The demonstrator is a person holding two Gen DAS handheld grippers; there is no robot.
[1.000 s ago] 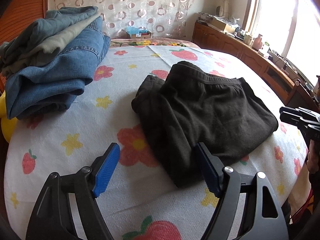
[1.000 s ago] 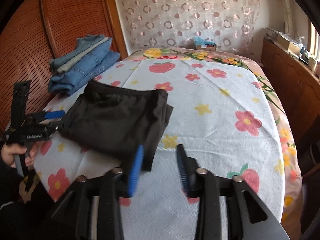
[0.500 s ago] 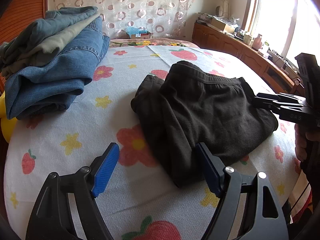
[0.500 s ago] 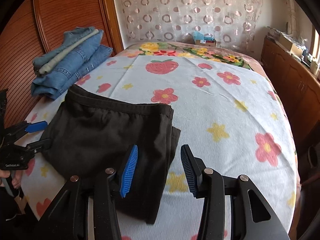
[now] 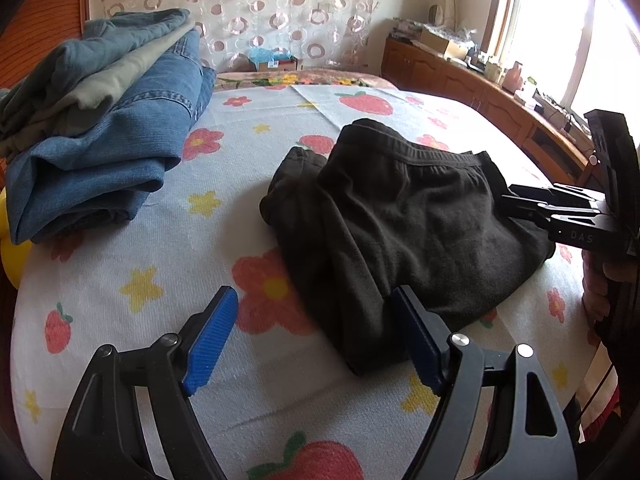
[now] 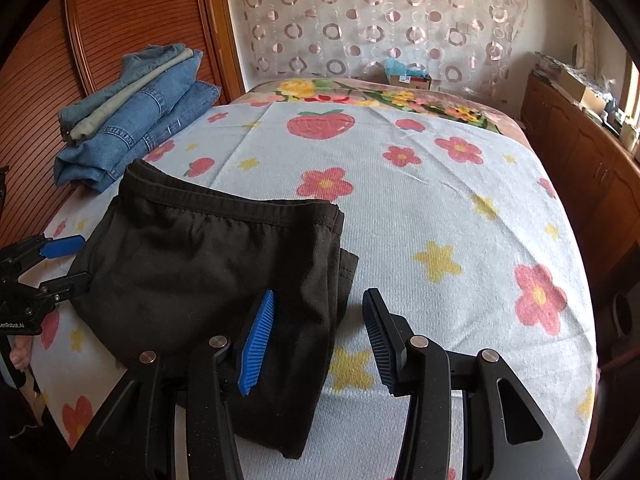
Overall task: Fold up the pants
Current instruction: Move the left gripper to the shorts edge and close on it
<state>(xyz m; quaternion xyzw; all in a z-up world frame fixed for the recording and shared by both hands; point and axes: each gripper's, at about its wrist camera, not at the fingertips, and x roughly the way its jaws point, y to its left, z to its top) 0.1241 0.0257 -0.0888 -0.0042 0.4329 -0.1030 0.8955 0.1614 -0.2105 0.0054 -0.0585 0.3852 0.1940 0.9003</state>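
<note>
Meanwhile the folded black pants (image 5: 404, 224) lay on the flowered bed cover (image 6: 460, 208), near a stack of jeans (image 5: 108, 160). Left tool (image 5: 316, 336) hovered with its jaws wide apart over the pants' near edge; right tool (image 6: 318, 334) stood partly apart, gripping nothing, over their corner.

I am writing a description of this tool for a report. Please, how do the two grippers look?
Both match: the left gripper and the right gripper have black, angular frames with triangular cut-outs and round silver bolts. Each finger carries a blue ribbed pad. Seen from outside, the right gripper's body bears pale letters, "DAS".
</note>
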